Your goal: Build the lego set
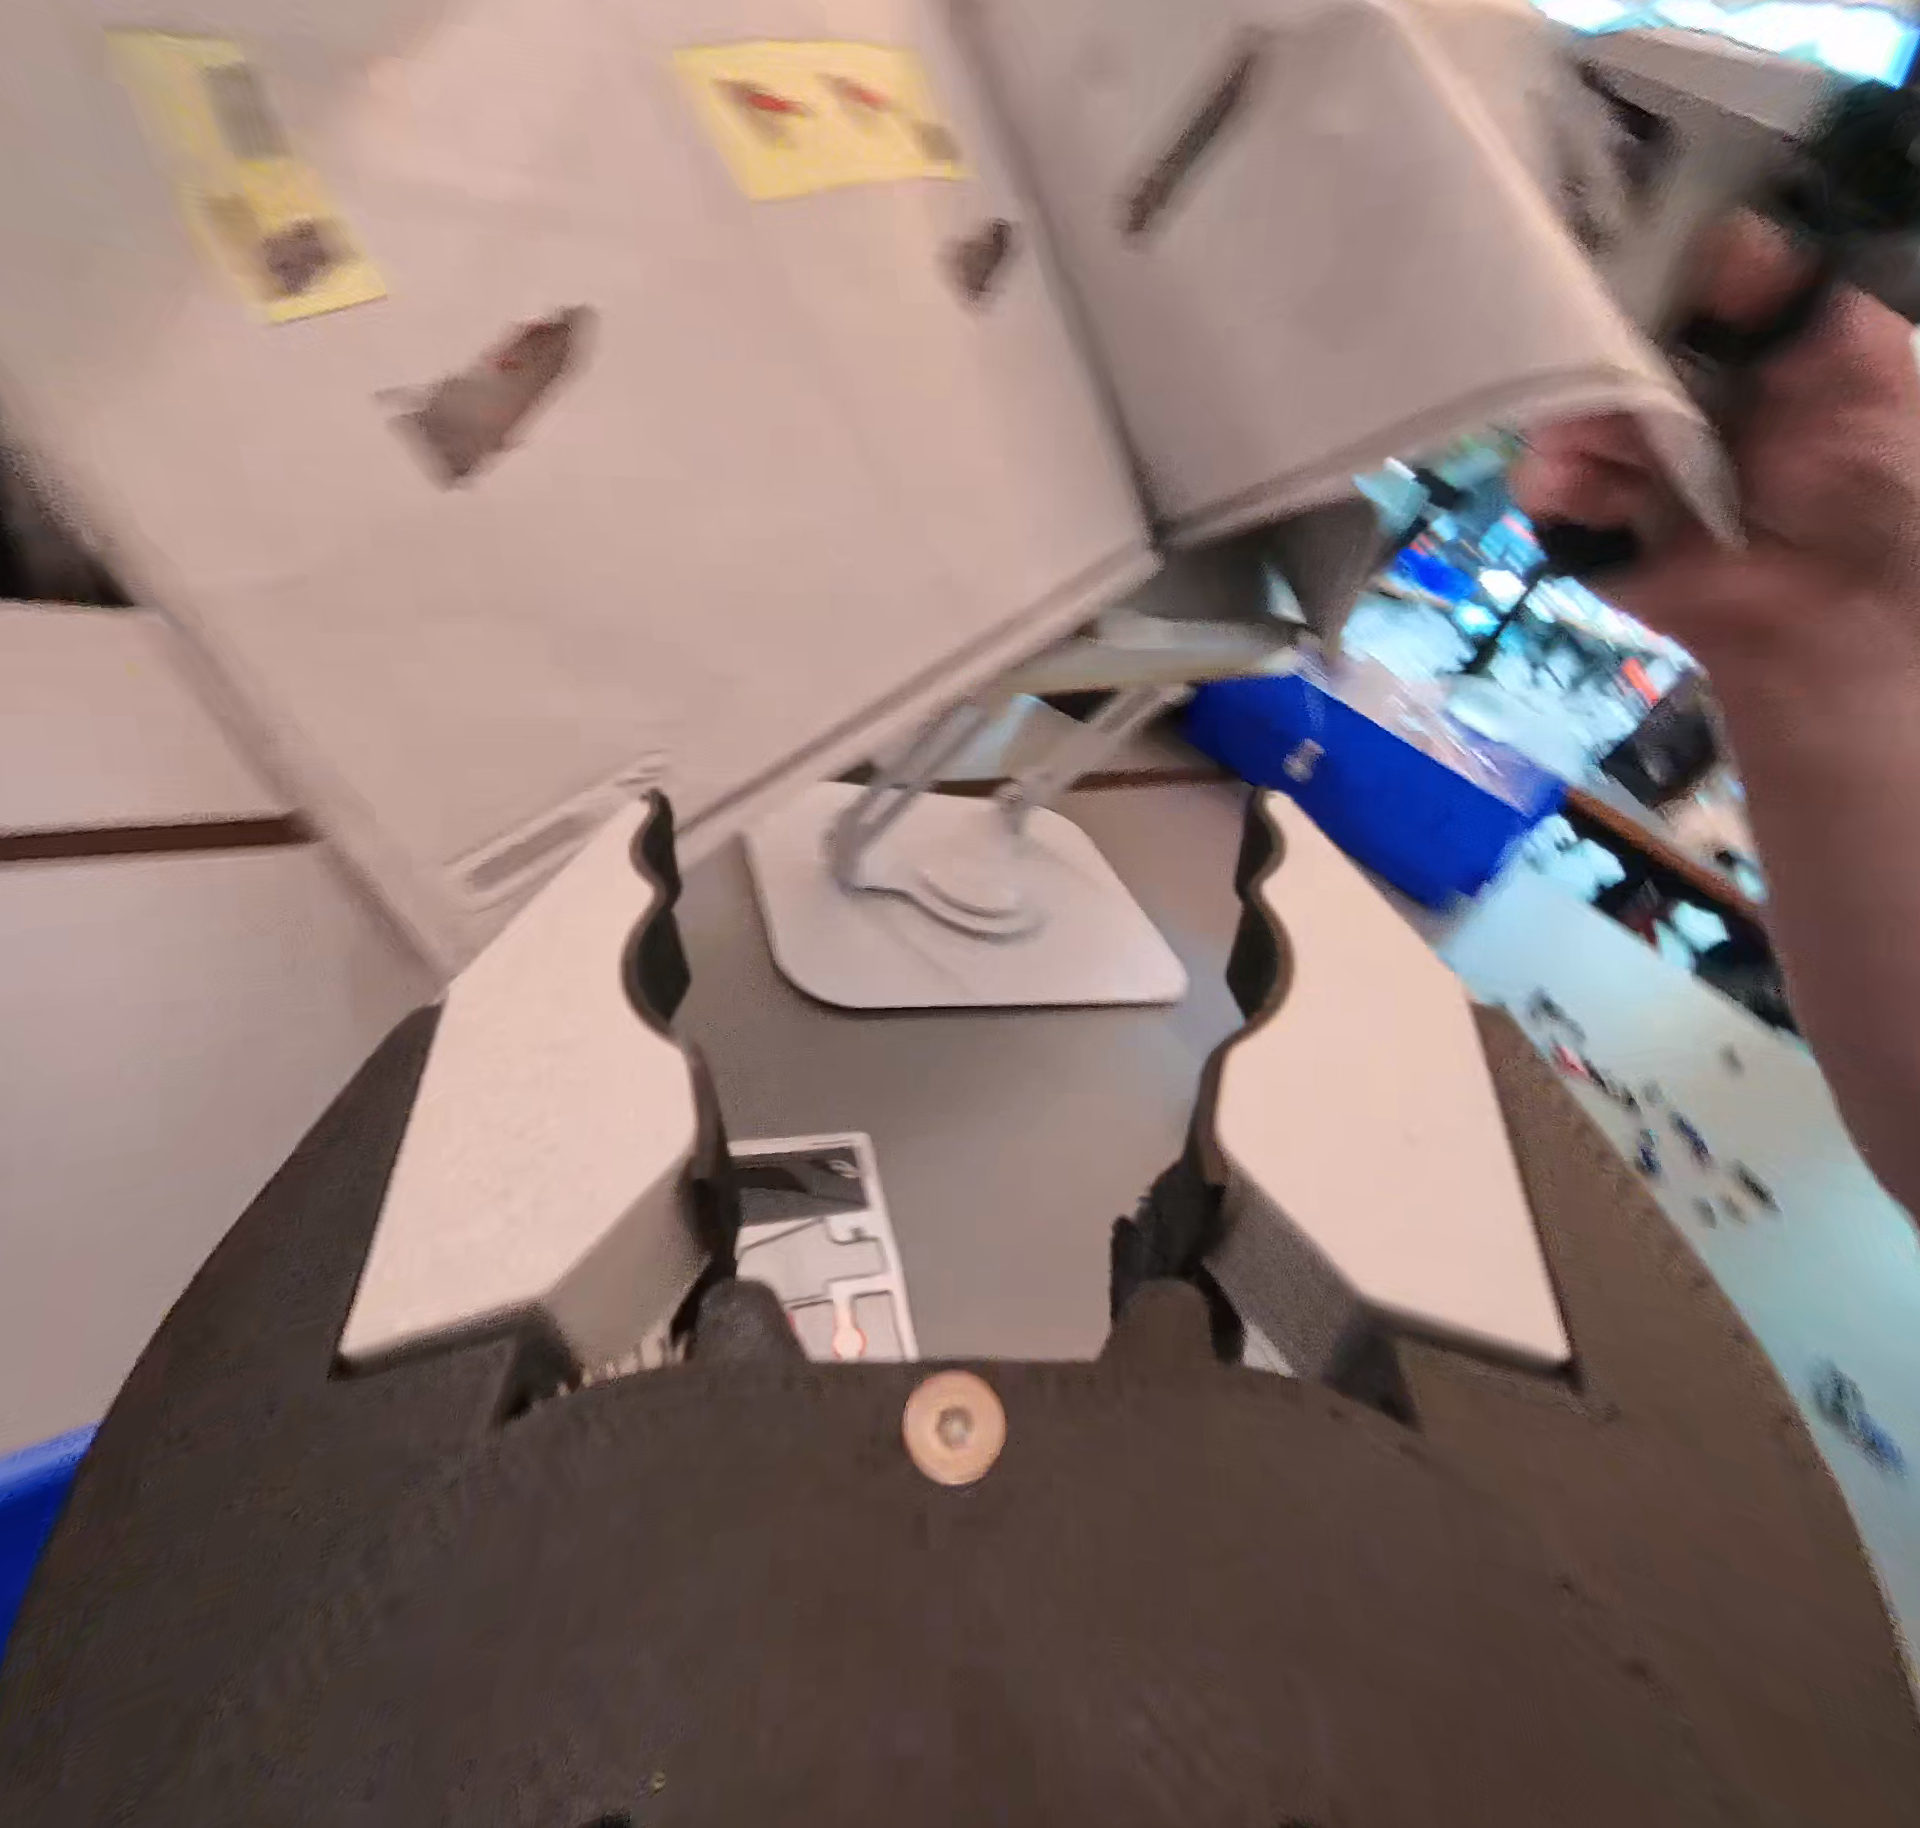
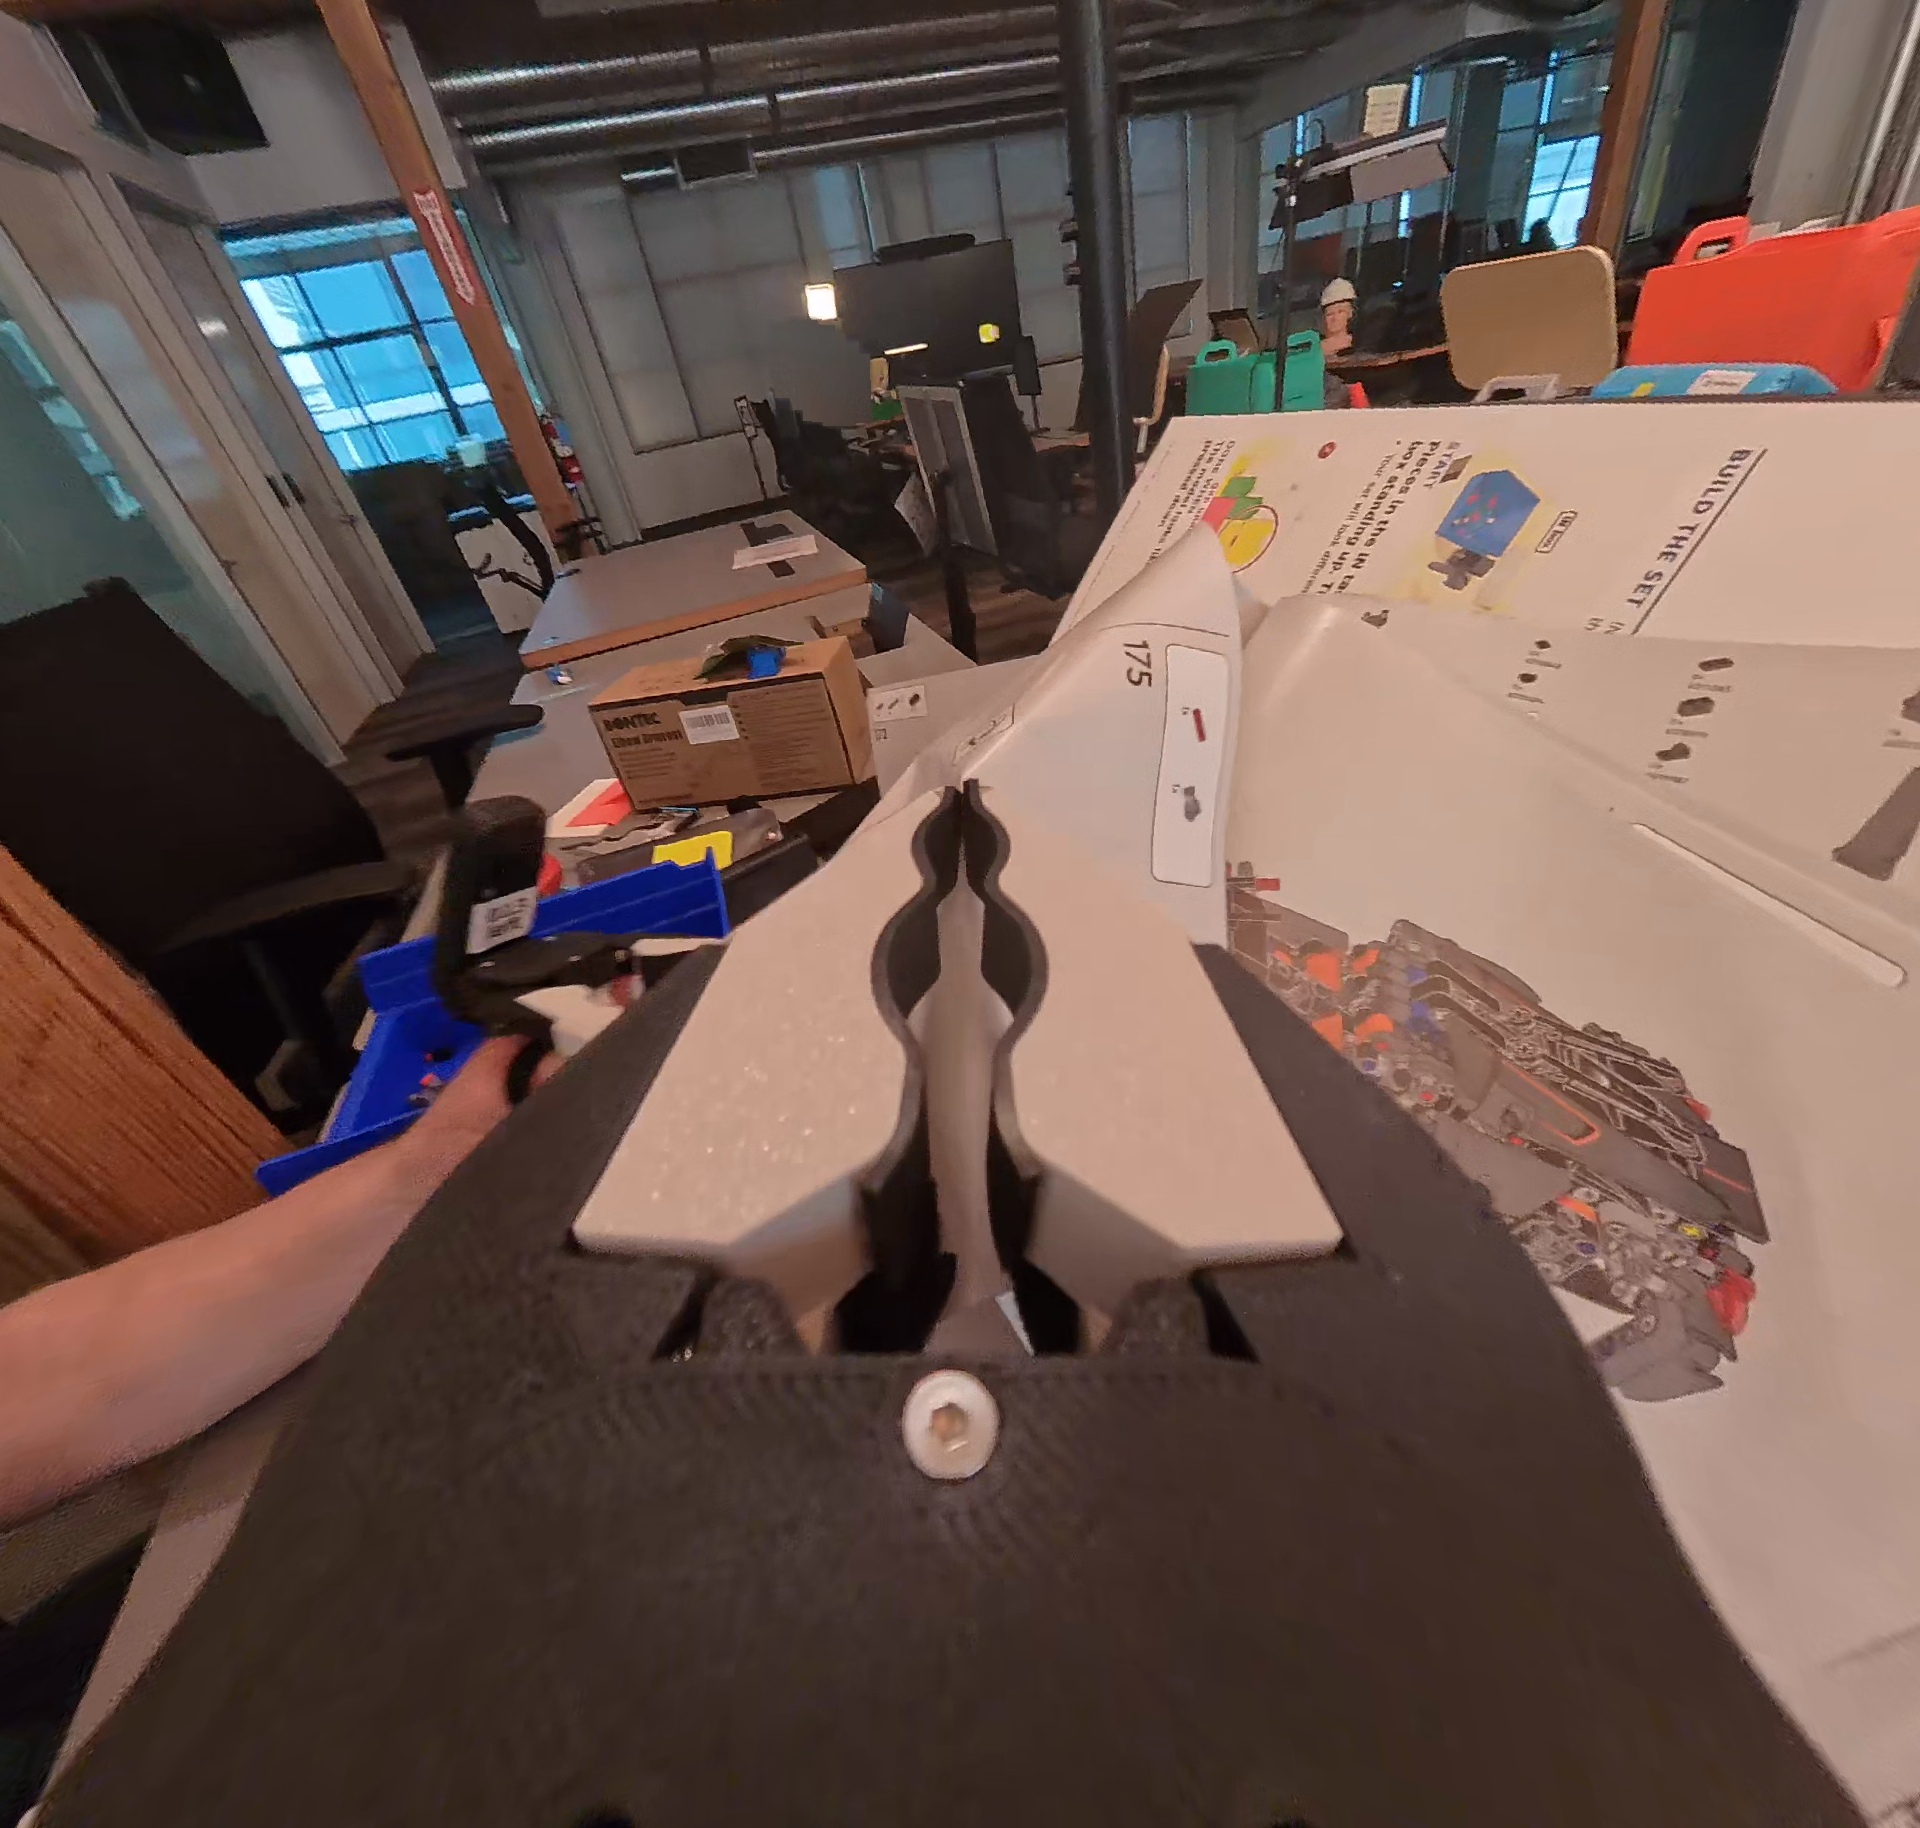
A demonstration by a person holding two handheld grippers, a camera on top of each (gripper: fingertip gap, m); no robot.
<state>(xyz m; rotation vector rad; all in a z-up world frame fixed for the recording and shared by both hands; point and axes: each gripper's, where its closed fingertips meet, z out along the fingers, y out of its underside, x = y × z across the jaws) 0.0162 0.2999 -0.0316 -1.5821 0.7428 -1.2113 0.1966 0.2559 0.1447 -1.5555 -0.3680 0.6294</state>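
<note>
The white instruction booklet (image 1: pixel 623 428) stands open on a metal stand (image 1: pixel 966 926) and is blurred in the left wrist view. My left gripper (image 1: pixel 956 822) is open and empty, just below and in front of the booklet. My right gripper (image 2: pixel 961 802) is shut on a lifted page (image 2: pixel 1122 739) of the booklet (image 2: pixel 1558 843), whose open spread shows a dark model with orange parts. In the left wrist view that page (image 1: pixel 1299 272) curls up at the right, near a hand (image 1: pixel 1818 583). Small loose Lego pieces (image 1: pixel 1683 1144) lie on the table at the right.
A blue bin (image 1: pixel 1371 791) stands behind the stand at the right. In the right wrist view another blue bin (image 2: pixel 623 916) and a cardboard box (image 2: pixel 738 729) sit to the left, with a hand holding the other gripper (image 2: pixel 499 937). Desks and chairs fill the room behind. The grippers' ends are close to 25 cm from one another.
</note>
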